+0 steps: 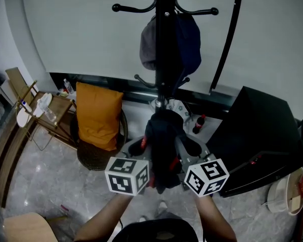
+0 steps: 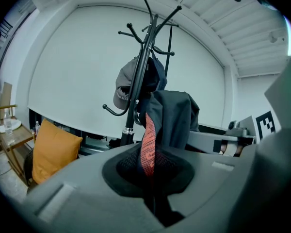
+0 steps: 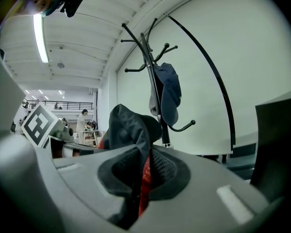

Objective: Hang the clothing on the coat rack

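As left tool (image 2: 153,181) and right tool (image 3: 139,181) clamp it, clothing (image 1: 164,135) bunches between.

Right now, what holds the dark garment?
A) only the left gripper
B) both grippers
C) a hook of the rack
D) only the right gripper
B: the left gripper and the right gripper each have their jaws shut on the garment, not yet on the rack.

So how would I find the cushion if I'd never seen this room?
Find the tall black coat rack by the white wall. Left of it in the head view, low down, stands a round dark chair, and the cushion leans upright in it. It is the only bright orange thing around.
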Available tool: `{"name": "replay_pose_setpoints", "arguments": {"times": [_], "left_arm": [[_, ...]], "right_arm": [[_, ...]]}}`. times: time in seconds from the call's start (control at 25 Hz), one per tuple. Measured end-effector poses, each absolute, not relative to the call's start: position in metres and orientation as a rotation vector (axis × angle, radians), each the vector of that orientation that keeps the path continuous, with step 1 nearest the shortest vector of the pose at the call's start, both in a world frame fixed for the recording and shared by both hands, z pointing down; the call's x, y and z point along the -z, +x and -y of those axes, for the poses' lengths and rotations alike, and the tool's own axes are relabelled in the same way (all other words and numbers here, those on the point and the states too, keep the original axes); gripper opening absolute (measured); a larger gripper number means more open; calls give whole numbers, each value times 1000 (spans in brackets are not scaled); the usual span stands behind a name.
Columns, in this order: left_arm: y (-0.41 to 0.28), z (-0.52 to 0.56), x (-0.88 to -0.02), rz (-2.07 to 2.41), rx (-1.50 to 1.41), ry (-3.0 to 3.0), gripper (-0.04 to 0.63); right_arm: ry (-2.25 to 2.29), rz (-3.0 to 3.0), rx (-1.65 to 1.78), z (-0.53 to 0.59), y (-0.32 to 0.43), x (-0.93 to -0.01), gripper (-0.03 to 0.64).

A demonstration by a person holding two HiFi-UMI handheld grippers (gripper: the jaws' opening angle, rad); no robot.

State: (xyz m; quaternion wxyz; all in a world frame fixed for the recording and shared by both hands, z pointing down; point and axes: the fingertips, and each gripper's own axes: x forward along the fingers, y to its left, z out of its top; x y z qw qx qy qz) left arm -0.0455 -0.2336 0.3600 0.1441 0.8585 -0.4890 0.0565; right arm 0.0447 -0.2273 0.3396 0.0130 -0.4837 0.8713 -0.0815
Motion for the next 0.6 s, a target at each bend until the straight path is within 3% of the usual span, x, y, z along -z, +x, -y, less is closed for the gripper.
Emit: {"name": "replay_pose_setpoints", "arguments": {"times": [0.6], "left_arm": [[-39, 262, -363, 1451, -155, 2444, 26]], "right_arm": [[-1463, -2739, 262, 259, 50, -342, 28]]}}
